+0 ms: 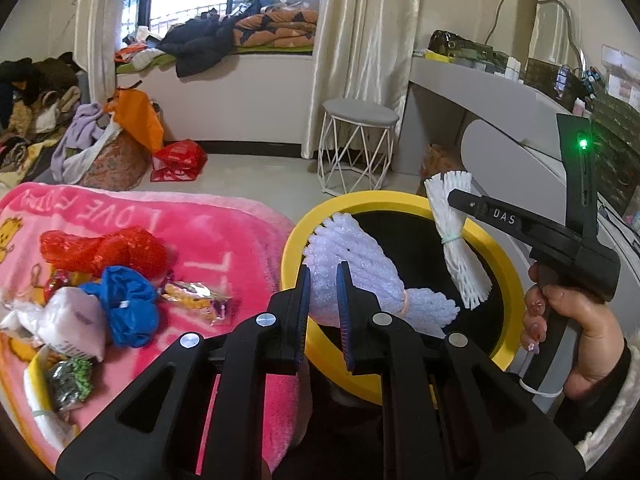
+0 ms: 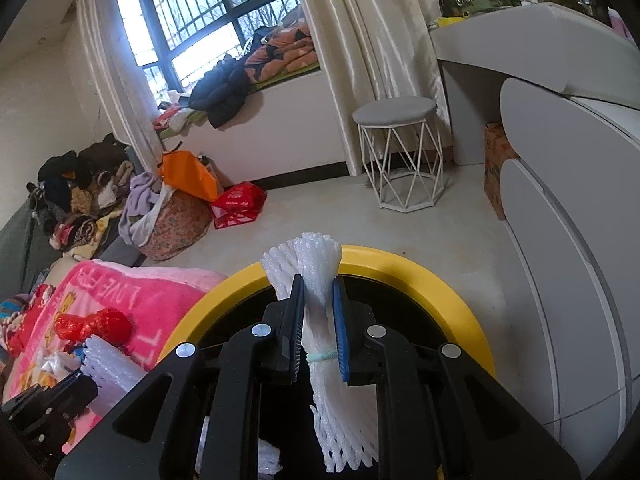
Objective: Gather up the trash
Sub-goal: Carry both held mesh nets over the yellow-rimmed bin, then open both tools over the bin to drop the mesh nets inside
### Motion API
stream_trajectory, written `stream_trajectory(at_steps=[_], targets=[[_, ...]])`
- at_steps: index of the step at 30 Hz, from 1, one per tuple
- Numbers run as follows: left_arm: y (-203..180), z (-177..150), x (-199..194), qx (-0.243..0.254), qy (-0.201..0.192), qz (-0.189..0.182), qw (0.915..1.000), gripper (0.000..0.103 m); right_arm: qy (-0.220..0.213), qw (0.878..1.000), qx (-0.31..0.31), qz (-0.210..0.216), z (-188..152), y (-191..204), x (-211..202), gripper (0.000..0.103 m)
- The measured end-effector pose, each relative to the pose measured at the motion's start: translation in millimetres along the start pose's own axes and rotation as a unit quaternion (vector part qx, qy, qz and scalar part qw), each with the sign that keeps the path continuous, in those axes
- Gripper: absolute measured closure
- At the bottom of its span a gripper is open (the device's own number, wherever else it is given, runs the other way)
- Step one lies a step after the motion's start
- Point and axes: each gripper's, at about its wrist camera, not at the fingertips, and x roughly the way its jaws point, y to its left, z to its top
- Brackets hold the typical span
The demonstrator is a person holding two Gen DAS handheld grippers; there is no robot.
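Both of your grippers are loaded and hanging over the yellow bin (image 1: 404, 200), which stands on the floor just beside the pink blanket (image 1: 208, 240). Your left gripper (image 1: 323, 312) has its jaws pinched on the lilac foam net (image 1: 356, 276), and that bundle hangs above the bin's dark mouth on the blanket side. Your right gripper (image 2: 316, 328) has its jaws closed on the white foam net (image 2: 316, 312), clamped just above the pale green rubber band (image 2: 322, 356), with the net's lower half dangling over the bin on the side away from the blanket.

Now the risks. Foam like this looks very light, so if you let go while the white net is as close to the rim as it seems, it could catch the yellow edge and tip out onto the floor. The lilac net looks to sit near the rim on the blanket side, so the same goes there. The mesh may also snag on the ribbed blue pads (image 2: 341, 328) and cling when the jaws part; a release with no shake could leave it hanging. With 2 tools crowding 1 opening, you could knock them together.

Plenty is left on the blanket beside the bin: a red net (image 1: 104, 252), a blue bag (image 1: 128, 304), a foil wrapper (image 1: 196, 300), a white packet (image 1: 76, 324) and a green wrapper (image 1: 70, 380).
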Motion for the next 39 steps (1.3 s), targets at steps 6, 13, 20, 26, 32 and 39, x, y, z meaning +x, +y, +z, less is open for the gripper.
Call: stream_trajectory(at_steps=[6,13,20,26,32,39], targets=[[6,-3,13,-0.020,0.016,-0.019,0.9995,0.090,0.020,1.000,-0.001,0.000,-3,-1,10,0.087],[20,-4,2,-0.058,-0.005,-0.041,0.9975,0.037,0.026,1.000,-0.004,-0.007,-4,-1,11,0.062],[29,-5,-17,-0.084,-0.034,-0.030,0.9954,0.011,0.013,0.999,-0.028,-0.007,-5,12,3,0.051],[41,-4,-34,-0.094,-0.050,-0.011,0.9942,0.011,-0.006,0.998,-0.062,0.008,-2,35,-10,0.047],[58,-3,-50,-0.109,-0.064,0.011,0.9919,0.011,-0.016,0.995,-0.093,0.028,-2,59,-20,0.044],[77,-4,-68,-0.122,-0.081,0.039,0.9885,0.011,-0.019,0.990,-0.127,0.056,-7,89,-29,0.043]])
